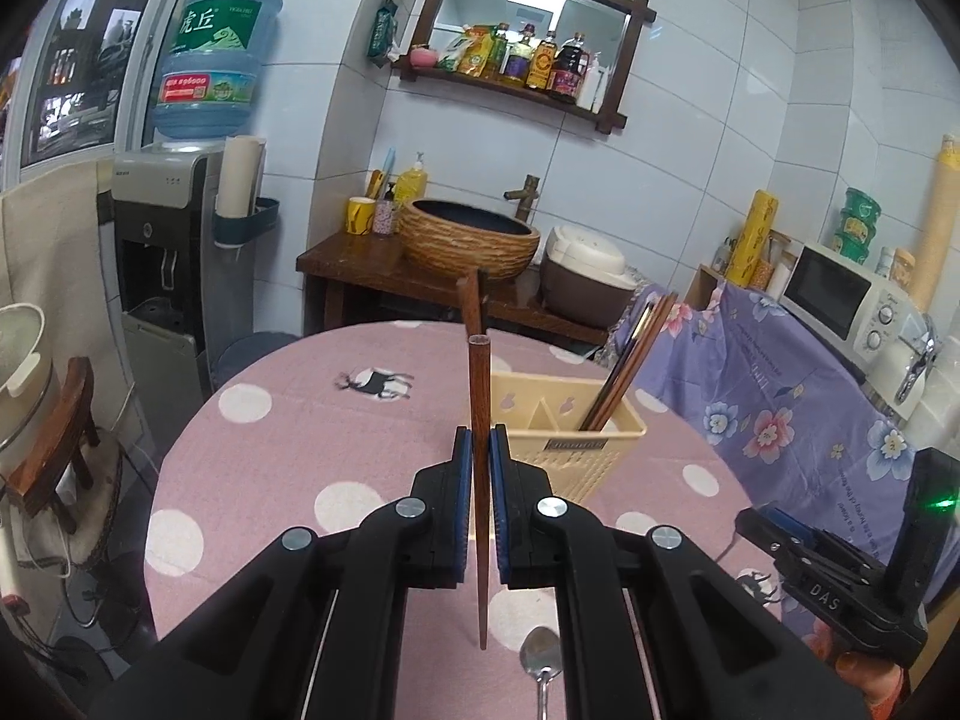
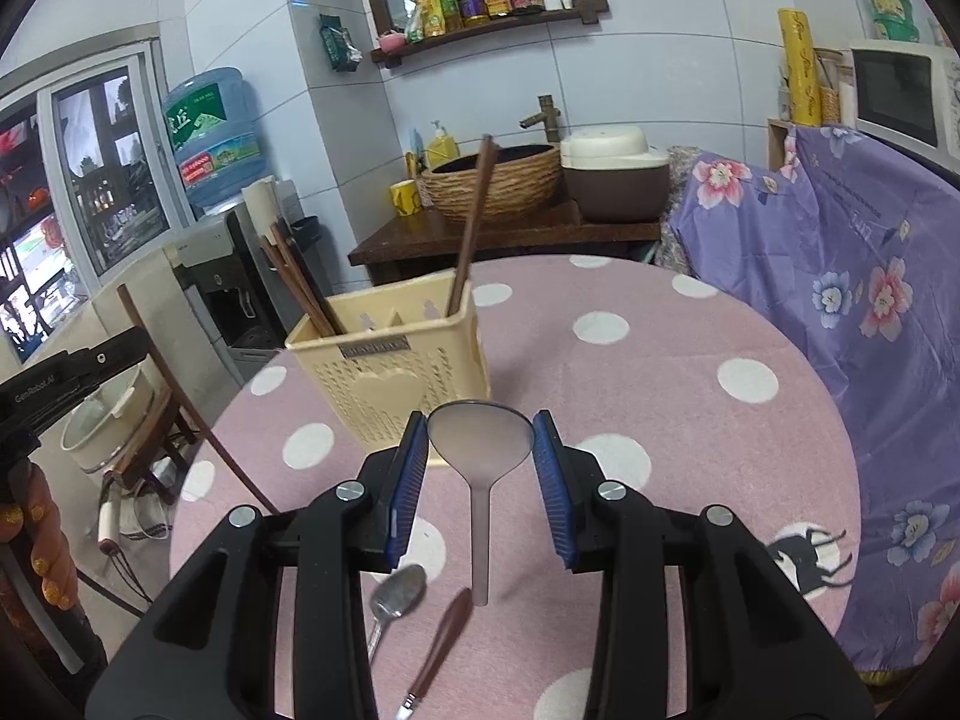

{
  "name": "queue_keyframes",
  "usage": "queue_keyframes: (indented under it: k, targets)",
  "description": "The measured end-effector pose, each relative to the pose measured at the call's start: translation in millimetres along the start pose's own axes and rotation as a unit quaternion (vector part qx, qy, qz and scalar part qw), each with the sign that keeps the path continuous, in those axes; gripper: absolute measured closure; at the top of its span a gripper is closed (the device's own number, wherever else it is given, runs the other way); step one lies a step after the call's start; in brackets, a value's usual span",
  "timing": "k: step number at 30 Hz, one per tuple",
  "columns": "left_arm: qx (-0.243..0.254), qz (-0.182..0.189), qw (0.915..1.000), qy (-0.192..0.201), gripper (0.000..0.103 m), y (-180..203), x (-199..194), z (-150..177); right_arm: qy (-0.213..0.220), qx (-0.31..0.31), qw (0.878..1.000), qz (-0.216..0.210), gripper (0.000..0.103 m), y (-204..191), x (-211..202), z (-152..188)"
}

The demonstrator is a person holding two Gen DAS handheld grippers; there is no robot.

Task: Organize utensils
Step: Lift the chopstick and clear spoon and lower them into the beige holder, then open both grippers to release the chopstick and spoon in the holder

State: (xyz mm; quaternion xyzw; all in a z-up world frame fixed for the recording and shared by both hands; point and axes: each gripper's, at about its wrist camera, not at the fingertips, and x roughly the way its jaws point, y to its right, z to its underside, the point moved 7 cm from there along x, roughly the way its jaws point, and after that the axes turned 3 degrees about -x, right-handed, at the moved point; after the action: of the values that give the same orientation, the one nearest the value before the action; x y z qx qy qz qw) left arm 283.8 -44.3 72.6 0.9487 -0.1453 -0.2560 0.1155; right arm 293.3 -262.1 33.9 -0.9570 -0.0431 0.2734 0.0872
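Observation:
My left gripper (image 1: 479, 444) is shut on a brown wooden chopstick (image 1: 478, 396), held upright above the pink dotted table (image 1: 288, 438), just left of the cream utensil holder (image 1: 567, 438). The holder has several chopsticks (image 1: 627, 360) in it. My right gripper (image 2: 480, 444) is shut on the bowl of a grey translucent spoon (image 2: 480, 438), its handle pointing back at me. The holder (image 2: 390, 366) stands just beyond it, with chopsticks (image 2: 471, 222) inside. A metal spoon (image 2: 396, 597) and a brown-handled knife (image 2: 441, 651) lie on the table below the right gripper. The metal spoon also shows in the left wrist view (image 1: 542, 657).
A purple floral cloth (image 2: 852, 276) covers furniture at the table's right. A wooden stand with a woven basin (image 1: 468, 240) and a rice cooker (image 1: 585, 276) is behind the table. A water dispenser (image 1: 162, 264) stands at the left, a microwave (image 1: 840, 294) at the right.

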Motion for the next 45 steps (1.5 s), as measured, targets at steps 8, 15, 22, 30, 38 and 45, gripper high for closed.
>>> queue_keyframes:
  k: [8,15,22,30,38,45]
  targets:
    - [0.02,0.035,0.9982,0.044,0.096,39.8,-13.9,-80.8,0.078,-0.032,0.996,-0.01,0.066,-34.1,-17.6,-110.2]
    - [0.02,0.01,0.9946,0.102,0.096,56.9,0.8,-137.1,0.115,-0.037,0.993,0.011,0.066,-52.4,-3.4,-178.6]
    - [0.011,-0.014,0.9975,0.069,0.096,39.8,56.7,-100.0,0.08,-0.041,0.996,0.028,0.066,-47.6,60.0,-136.1]
    - [-0.002,-0.02,0.9993,0.032,0.096,18.3,80.3,-51.9,0.05,-0.033,0.997,0.039,0.066,-35.7,94.1,-86.4]
    - [-0.007,-0.024,0.9997,0.001,0.096,14.9,98.5,-24.2,0.029,-0.036,0.997,0.055,0.066,-29.5,114.9,-58.0]
    - [0.003,-0.026,0.9997,0.0,0.097,15.3,100.4,-19.3,0.044,-0.036,0.996,0.066,0.065,-23.2,113.9,-55.2]
